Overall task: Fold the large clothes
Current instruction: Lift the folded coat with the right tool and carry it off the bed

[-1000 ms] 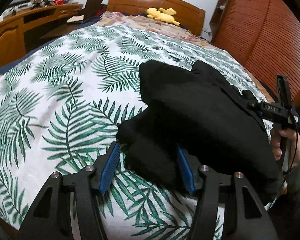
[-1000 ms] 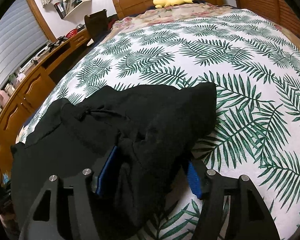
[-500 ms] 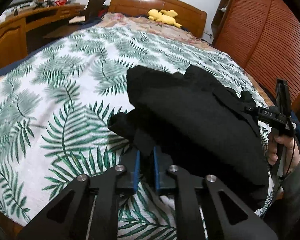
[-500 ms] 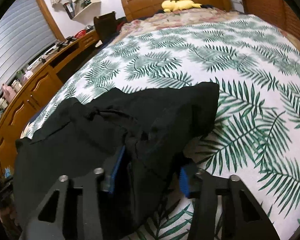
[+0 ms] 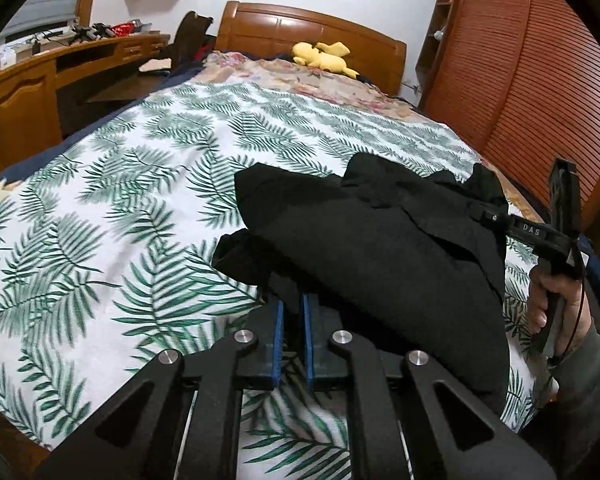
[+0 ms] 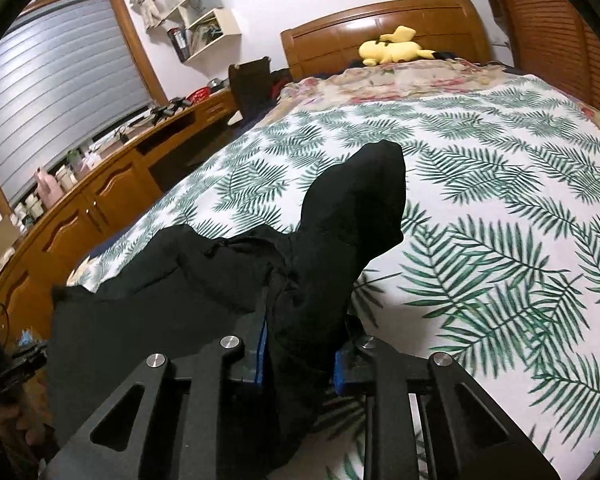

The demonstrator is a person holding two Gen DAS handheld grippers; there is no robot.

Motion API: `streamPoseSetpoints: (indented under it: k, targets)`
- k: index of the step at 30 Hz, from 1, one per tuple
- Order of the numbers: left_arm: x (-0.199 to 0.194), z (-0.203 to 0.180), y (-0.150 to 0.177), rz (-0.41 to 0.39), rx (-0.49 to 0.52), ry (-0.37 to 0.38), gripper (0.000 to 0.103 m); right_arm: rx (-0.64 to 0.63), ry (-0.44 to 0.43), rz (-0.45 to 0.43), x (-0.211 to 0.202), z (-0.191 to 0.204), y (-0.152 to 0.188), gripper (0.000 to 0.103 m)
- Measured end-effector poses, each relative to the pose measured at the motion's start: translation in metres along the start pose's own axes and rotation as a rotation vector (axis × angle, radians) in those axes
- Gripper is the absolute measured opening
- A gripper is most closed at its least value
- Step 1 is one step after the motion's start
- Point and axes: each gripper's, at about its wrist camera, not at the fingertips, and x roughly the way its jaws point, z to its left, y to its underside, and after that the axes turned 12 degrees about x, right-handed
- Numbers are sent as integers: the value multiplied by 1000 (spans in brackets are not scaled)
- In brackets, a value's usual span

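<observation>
We hold the black garment near the bed's foot edge, bunched on the palm-leaf cover. Our left tongs are pinched together on a fold of its hem. Our right tongs are closing around a thick bunch of the cloth, which rises between them.

Home bedroom, wooden bed, plush toy, desk

The right gripper is closing on a bunched fold of the black garment, lifted above the palm-leaf bedspread.
</observation>
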Motion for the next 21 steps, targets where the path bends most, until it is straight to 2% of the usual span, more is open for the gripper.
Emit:
streamPoseSetpoints:
  k: [14, 21]
  targets:
    - [-11, 10, 19, -30, 29, -17, 9, -31, 4, 34, 35, 12, -7, 24]
    - [-27, 16, 21, -85, 42, -8, 9, -105, -42, -2, 13, 30, 4, 21]
